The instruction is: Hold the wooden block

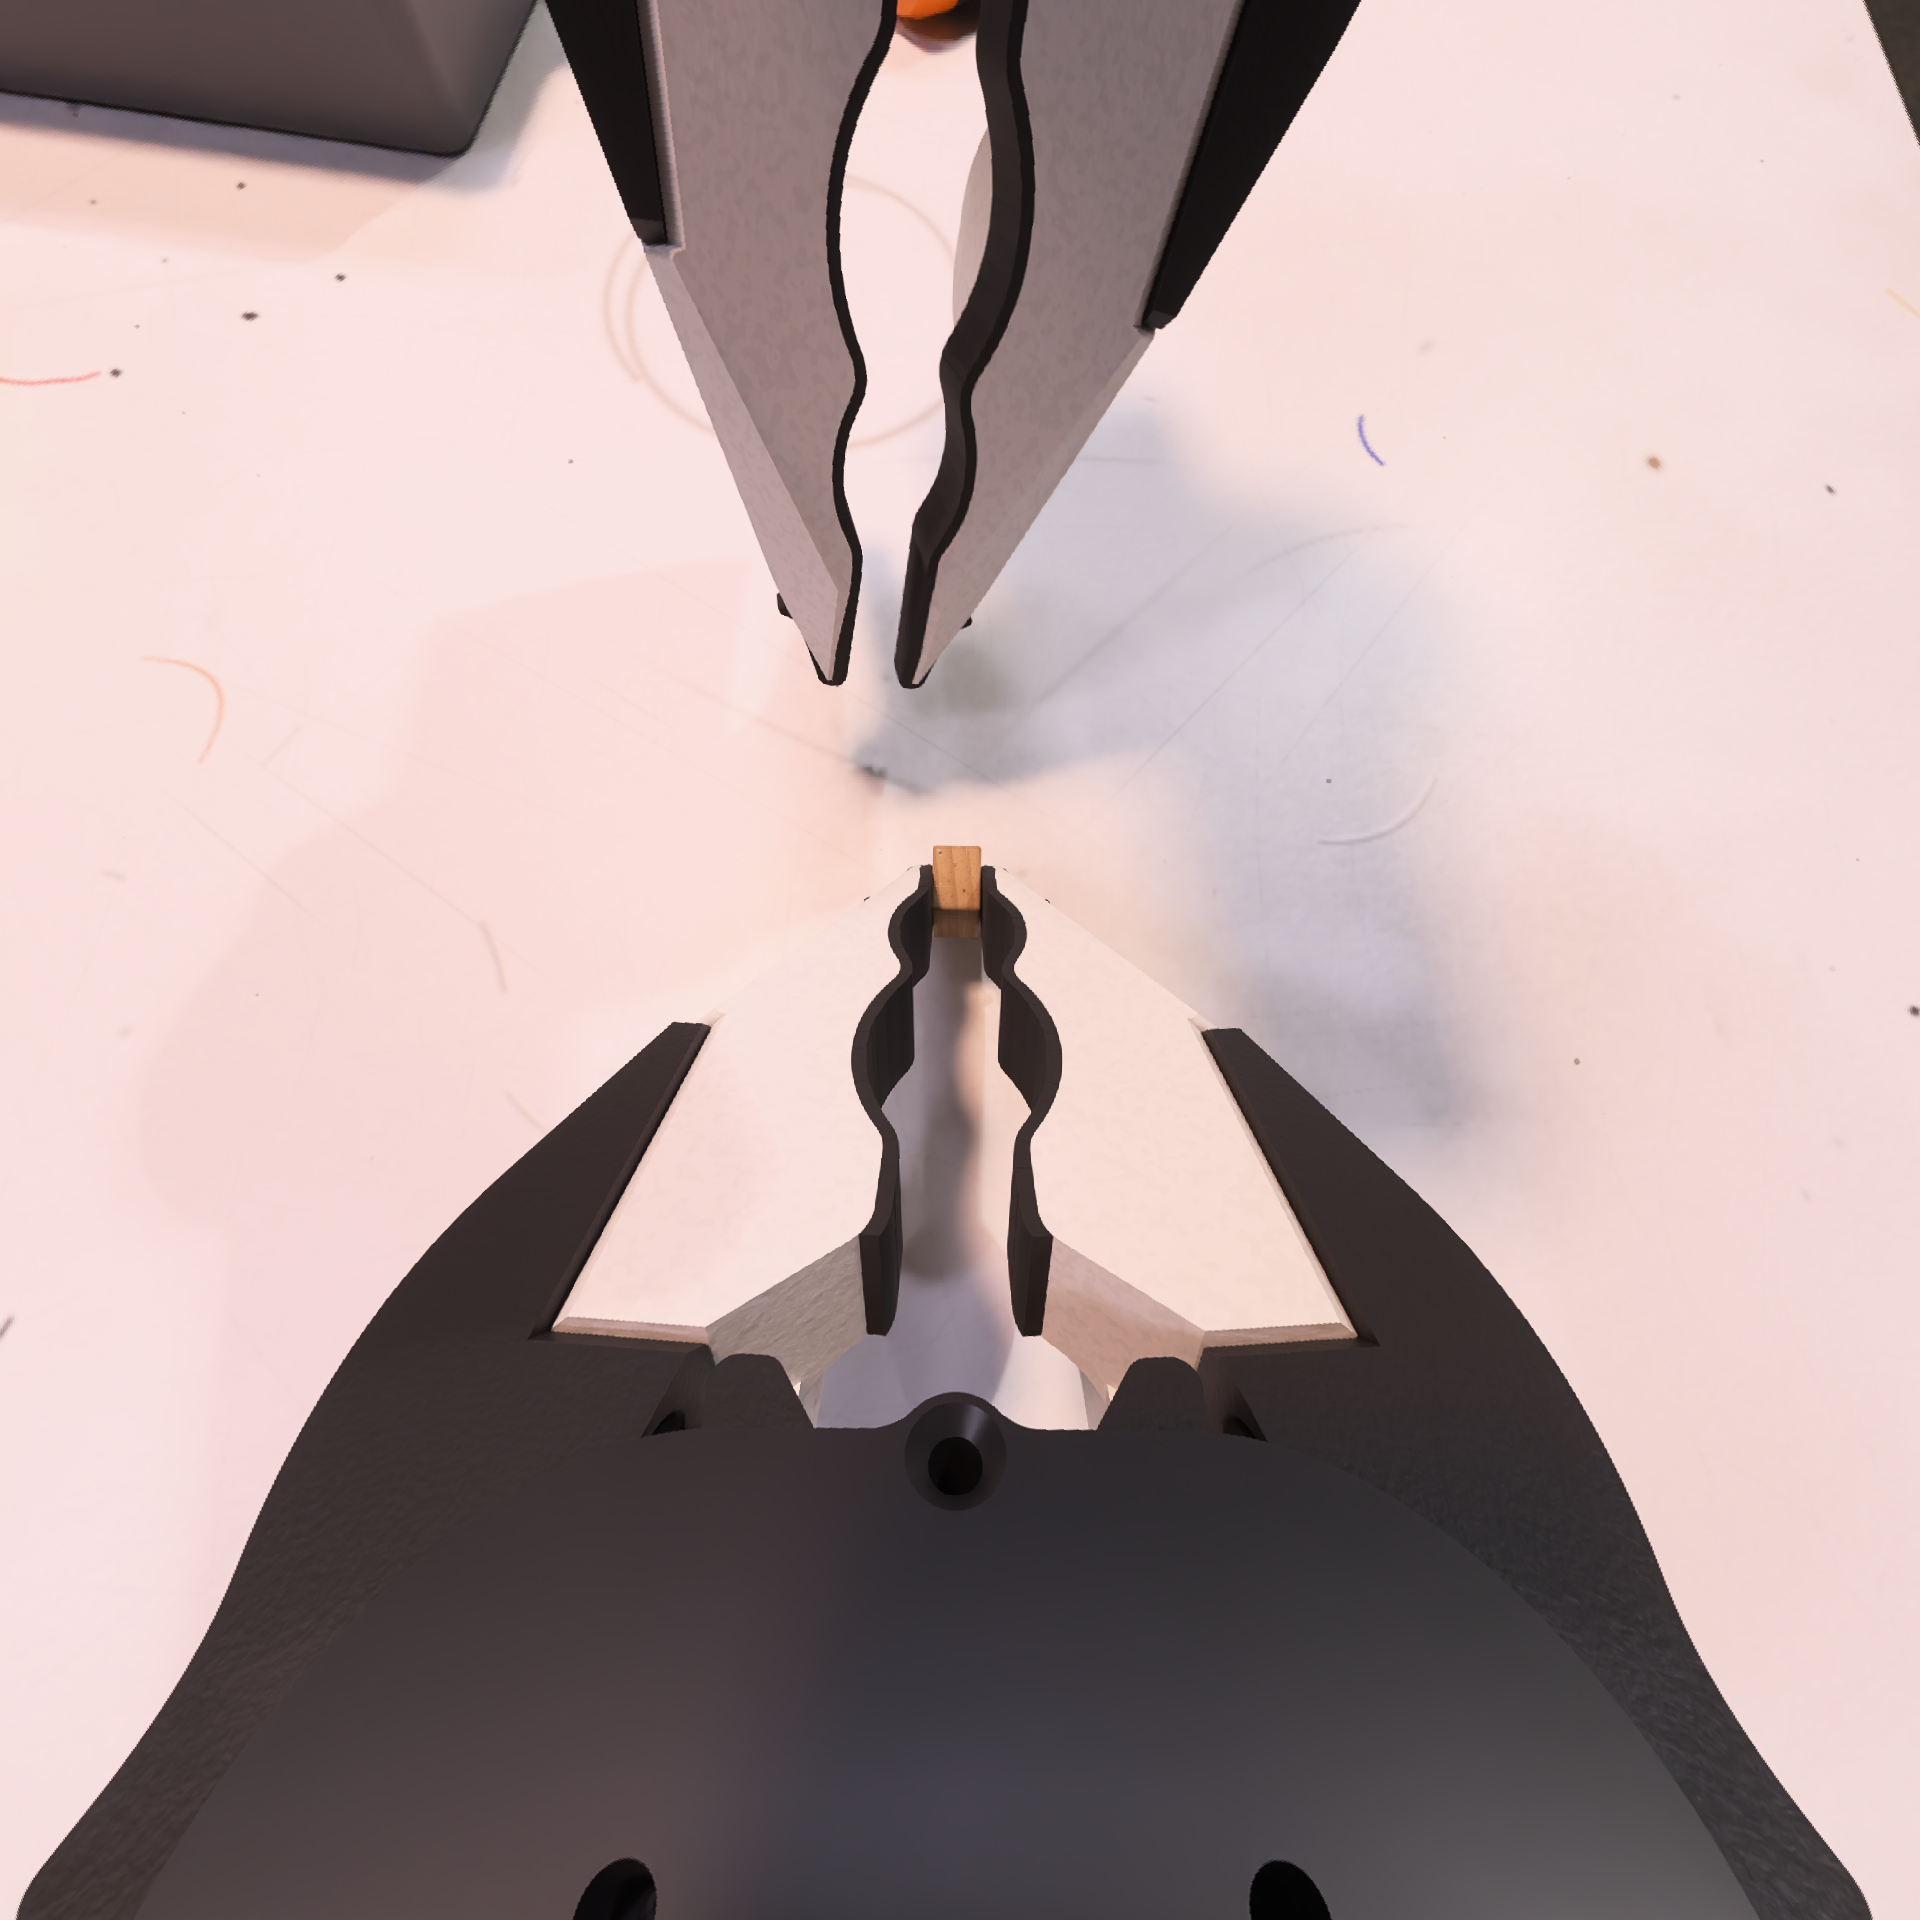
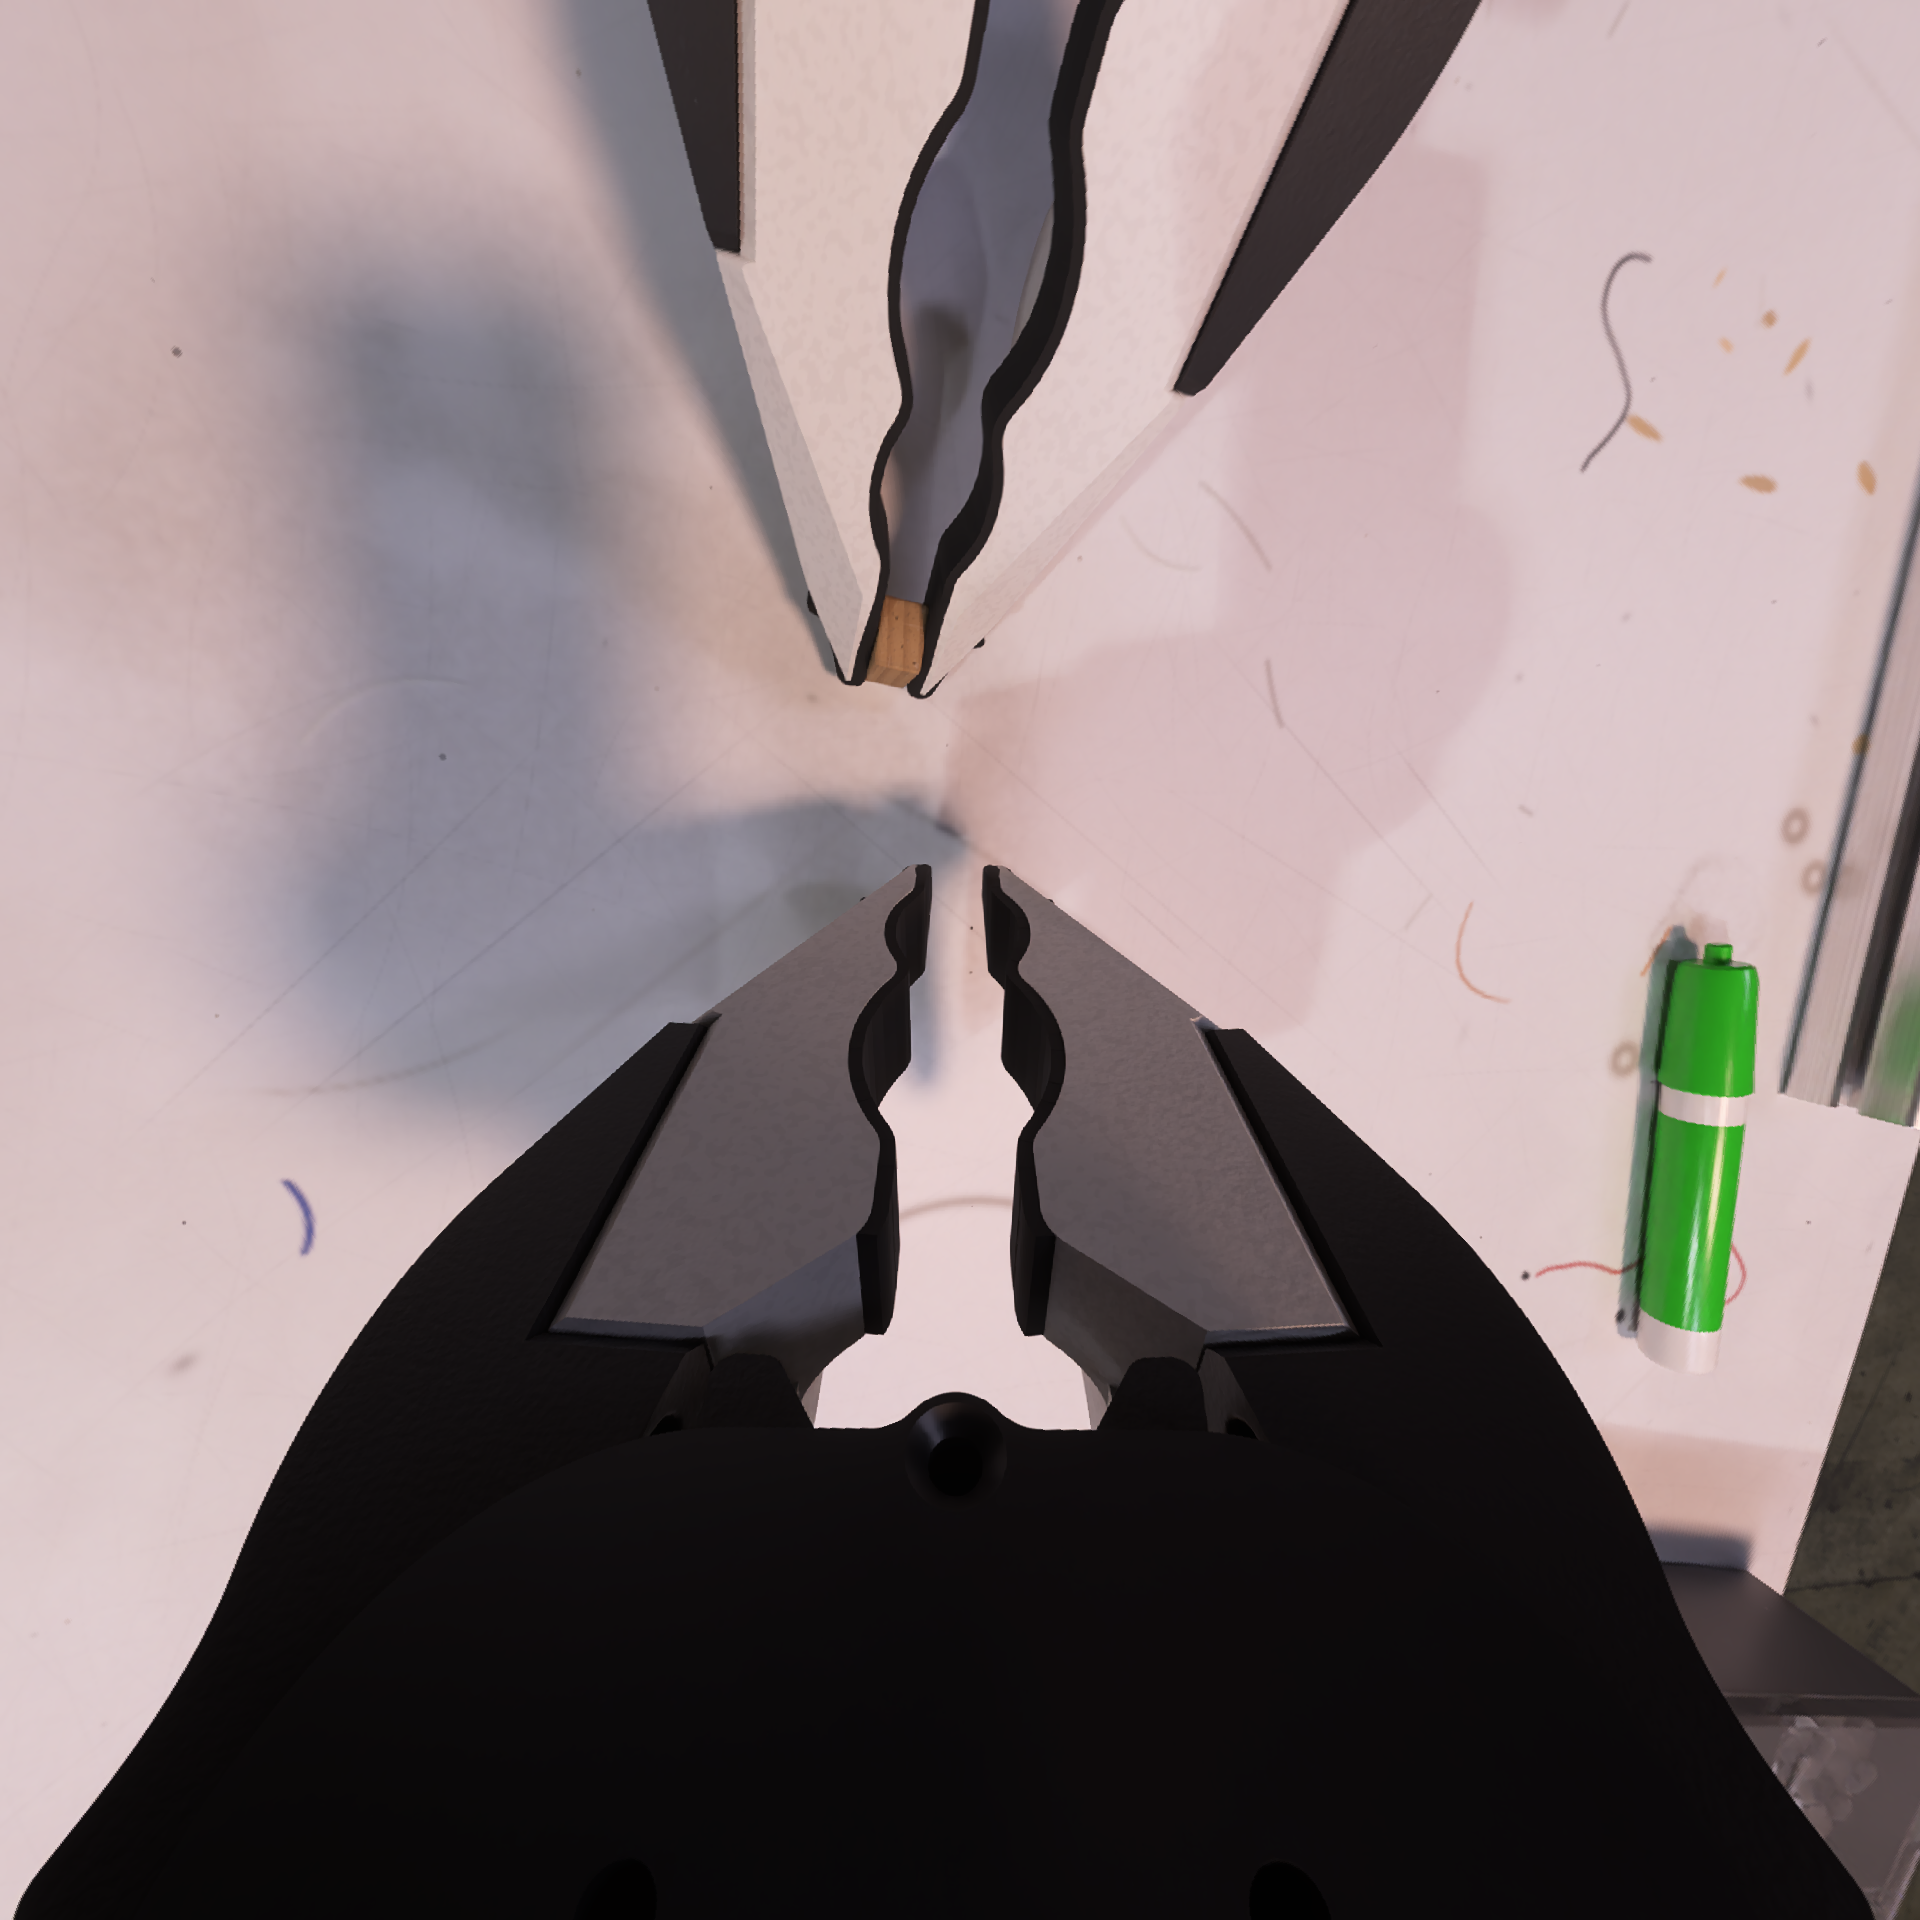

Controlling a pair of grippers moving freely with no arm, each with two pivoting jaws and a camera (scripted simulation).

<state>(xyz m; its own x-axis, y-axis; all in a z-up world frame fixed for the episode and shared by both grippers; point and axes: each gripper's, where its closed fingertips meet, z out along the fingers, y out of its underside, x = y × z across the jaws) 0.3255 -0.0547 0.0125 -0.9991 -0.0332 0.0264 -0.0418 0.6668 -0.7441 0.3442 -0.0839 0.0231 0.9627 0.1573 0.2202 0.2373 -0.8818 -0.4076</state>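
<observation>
**Gripping the wooden block: left gripper engaged, right gripper opposite**

**Surroundings.** The work surface is a white tabletop (image 1: 364, 831) marked with pen strokes, specks and faint scratches. A green cylindrical marker-like object with white bands (image 2: 1699, 1164) lies on the tabletop to the right side of the right wrist view, well apart from both grippers. Beside it, along the right edge of that view, runs a pale metal rail (image 2: 1870, 883). A dark grey box (image 1: 239, 73) sits at the upper left corner of the left wrist view, and a small orange object (image 1: 925, 8) is partly visible at the top edge, behind the far gripper; its kind cannot be determined. Nothing lies on the tabletop between the two sets of fingertips except shadow.

**Task object.** The wooden block (image 1: 956, 891) is small and light tan. It sits between the fingertips of the left gripper (image 1: 956, 883), projecting slightly beyond them.

**Gripper pose.**
- Left gripper: jaws are clamped on the wooden block, with each black pad pressed against one side of it. The fingers point toward the opposing gripper.
- Right gripper (image 2: 956, 883): jaws stand slightly apart with a narrow gap and nothing between them. It faces the left gripper tip to tip, near but not touching.
</observation>
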